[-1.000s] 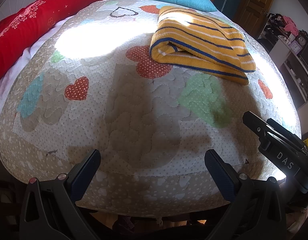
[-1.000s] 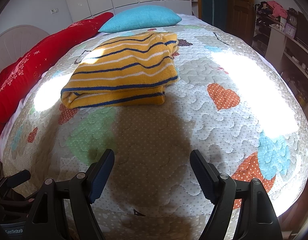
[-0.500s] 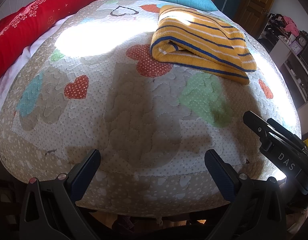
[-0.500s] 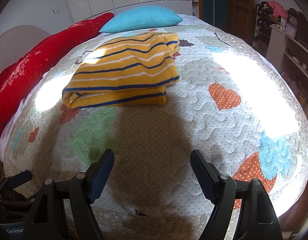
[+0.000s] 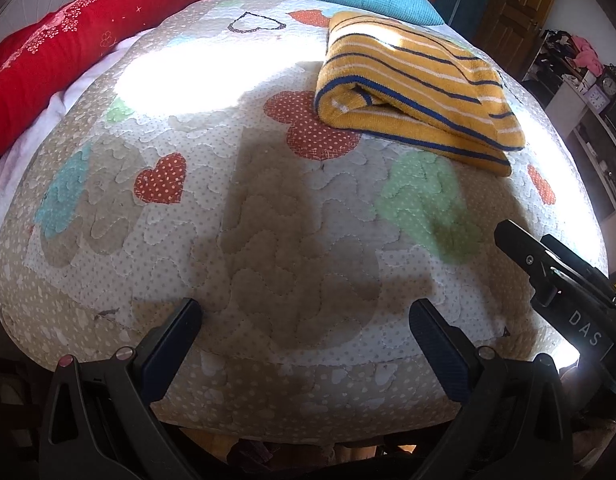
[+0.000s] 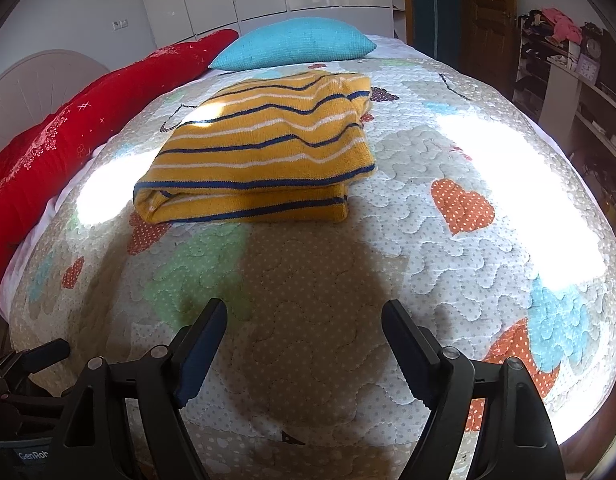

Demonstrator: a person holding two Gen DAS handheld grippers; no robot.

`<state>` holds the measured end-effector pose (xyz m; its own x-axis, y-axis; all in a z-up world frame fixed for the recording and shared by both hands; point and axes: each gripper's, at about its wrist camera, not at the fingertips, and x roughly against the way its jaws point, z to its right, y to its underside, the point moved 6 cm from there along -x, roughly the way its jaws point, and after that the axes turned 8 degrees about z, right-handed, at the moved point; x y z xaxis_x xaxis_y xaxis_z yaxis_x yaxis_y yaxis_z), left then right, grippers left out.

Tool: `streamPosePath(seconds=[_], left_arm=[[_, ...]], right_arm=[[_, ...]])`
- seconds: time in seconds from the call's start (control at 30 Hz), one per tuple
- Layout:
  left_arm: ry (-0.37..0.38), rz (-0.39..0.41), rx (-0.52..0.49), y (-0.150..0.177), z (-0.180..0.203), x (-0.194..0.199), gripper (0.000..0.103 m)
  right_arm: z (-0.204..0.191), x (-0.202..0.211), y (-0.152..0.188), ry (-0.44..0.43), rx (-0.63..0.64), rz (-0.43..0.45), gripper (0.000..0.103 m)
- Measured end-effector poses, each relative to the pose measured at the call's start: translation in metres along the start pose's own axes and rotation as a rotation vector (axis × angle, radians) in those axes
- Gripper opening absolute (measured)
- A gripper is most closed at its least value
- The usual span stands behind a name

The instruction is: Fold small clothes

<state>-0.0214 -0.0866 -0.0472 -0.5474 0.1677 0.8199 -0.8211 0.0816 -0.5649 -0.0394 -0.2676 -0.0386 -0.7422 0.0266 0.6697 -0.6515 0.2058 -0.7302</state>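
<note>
A yellow sweater with blue and white stripes (image 5: pixel 416 88) lies folded in a flat stack on the quilted bed, at the upper right of the left wrist view and upper middle of the right wrist view (image 6: pixel 259 156). My left gripper (image 5: pixel 305 312) is open and empty, low near the bed's front edge, well short of the sweater. My right gripper (image 6: pixel 303 314) is open and empty, also near the front edge, apart from the sweater. The right gripper's body shows at the right of the left wrist view (image 5: pixel 564 288).
The heart-patterned quilt (image 5: pixel 267 220) covers the bed. A long red pillow (image 5: pixel 87 40) lies along the far left side and a teal pillow (image 6: pixel 295 42) at the head. Shelves with clutter (image 6: pixel 568 64) and a wooden door stand on the right.
Both grippers stay open and nearly still. The view has shifted only slightly; the sweater has not moved.
</note>
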Motion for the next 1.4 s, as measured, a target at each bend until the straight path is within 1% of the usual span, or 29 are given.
streamPosePath(seconds=[0.13,0.33,0.53,0.77,0.87,1.03,1.1,1.27,1.4], left_arm=[[-0.011,0.006,-0.015,-0.001,0.002,-0.002,0.103],[-0.016,0.018,-0.021,-0.009,0.005,-0.006,0.103],[-0.032,0.032,-0.032,-0.027,0.007,-0.01,0.103],[-0.071,0.077,-0.078,-0.044,0.011,-0.01,0.103],[-0.088,0.104,-0.108,-0.049,0.015,-0.006,0.103],[-0.125,0.169,-0.163,-0.06,0.025,0.004,0.103],[-0.129,0.18,-0.178,-0.063,0.029,0.006,0.103],[-0.116,0.172,-0.2,-0.062,0.042,0.001,0.103],[-0.076,0.122,-0.197,-0.059,0.047,-0.011,0.103]], right_arm=[[-0.001,-0.005,-0.001,-0.015,-0.009,0.007,0.084],[0.0,-0.007,-0.009,-0.025,-0.015,0.039,0.084],[0.009,-0.011,-0.021,-0.023,-0.029,0.054,0.084],[0.017,-0.008,-0.038,-0.008,-0.031,0.095,0.085],[0.022,-0.008,-0.04,0.0,-0.035,0.104,0.086],[0.031,-0.01,-0.04,0.005,-0.058,0.106,0.086],[0.035,-0.009,-0.039,0.009,-0.065,0.11,0.086],[0.047,-0.007,-0.041,0.019,-0.089,0.121,0.086],[0.05,-0.006,-0.041,0.02,-0.09,0.124,0.087]])
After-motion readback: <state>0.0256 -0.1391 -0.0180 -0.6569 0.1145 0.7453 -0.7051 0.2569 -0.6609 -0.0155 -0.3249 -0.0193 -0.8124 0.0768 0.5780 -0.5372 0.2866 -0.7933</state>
